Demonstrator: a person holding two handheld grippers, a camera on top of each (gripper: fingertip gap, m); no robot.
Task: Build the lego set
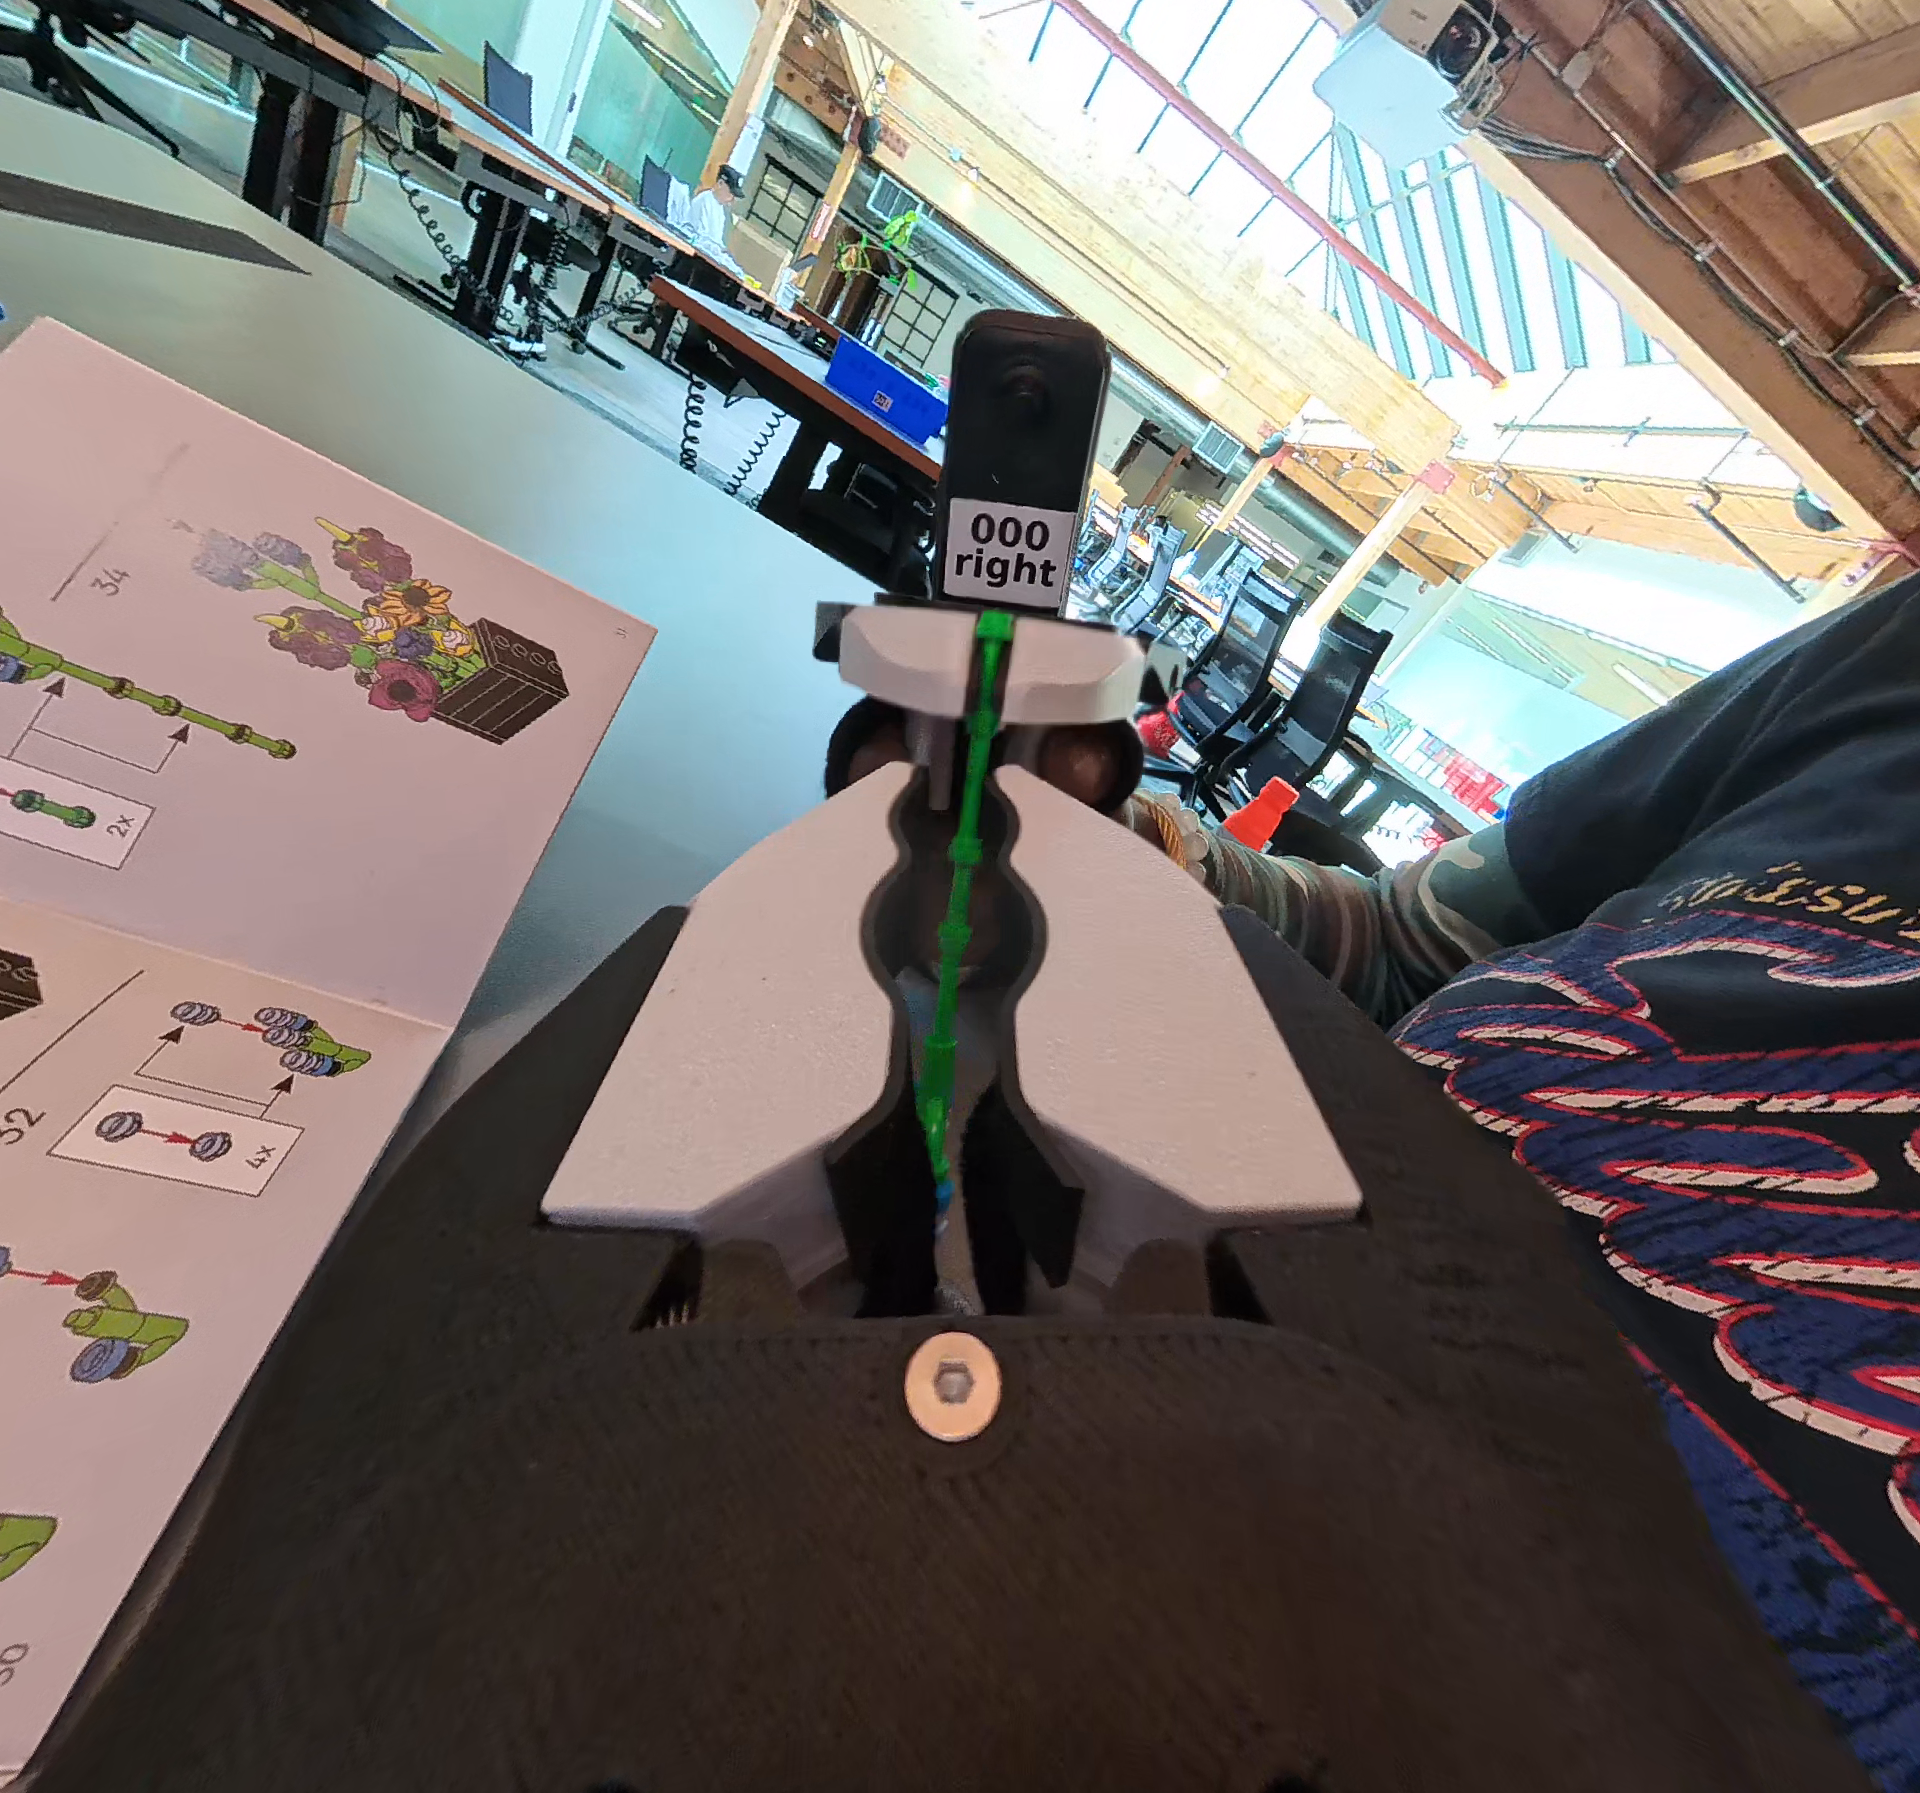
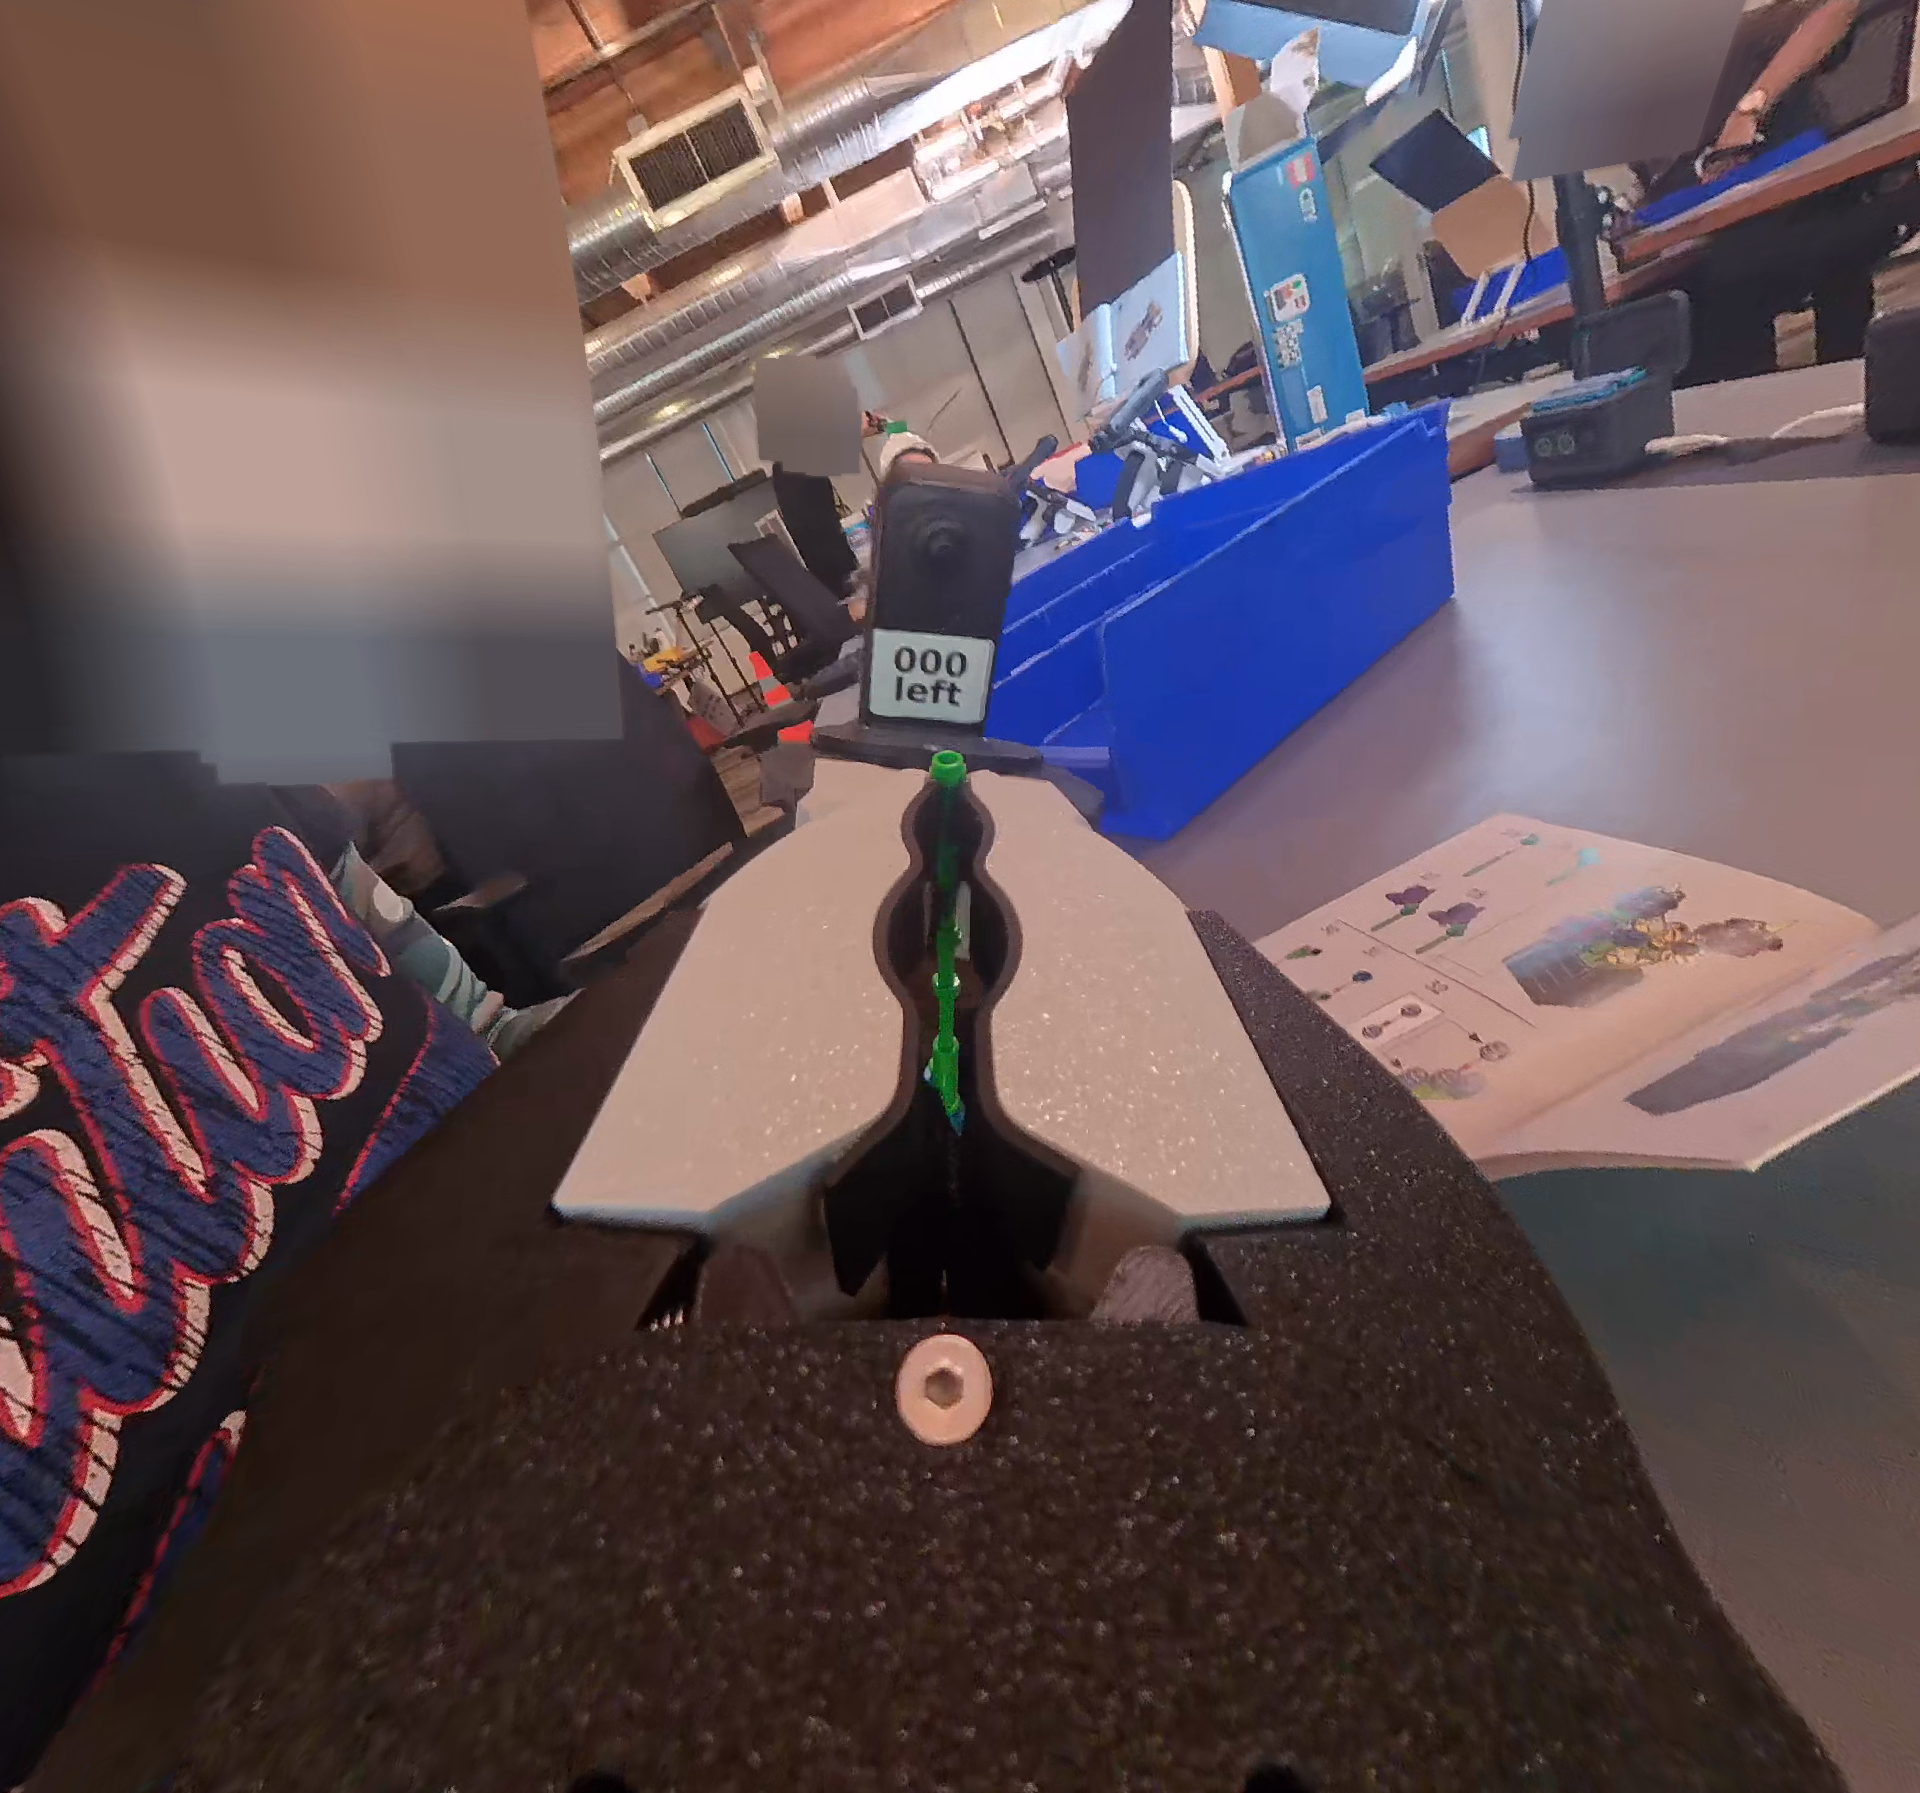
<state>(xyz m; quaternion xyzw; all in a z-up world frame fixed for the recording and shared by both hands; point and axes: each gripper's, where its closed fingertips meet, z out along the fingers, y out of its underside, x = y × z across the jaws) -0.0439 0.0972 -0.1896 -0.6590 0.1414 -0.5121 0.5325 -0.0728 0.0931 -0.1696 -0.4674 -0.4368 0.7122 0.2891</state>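
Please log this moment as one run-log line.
left tongs: shut on green stem | right tongs: shut on green stem | booklet: open

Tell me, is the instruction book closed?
No, the instruction booklet lies open on the grey table, its pages with flower pictures facing up.

White sticker with black characters on a black camera; a matching sticker in the right wrist view; open instruction booklet printed with small numerals; dark shirt bearing cursive lettering; tall blue box with printed codes.
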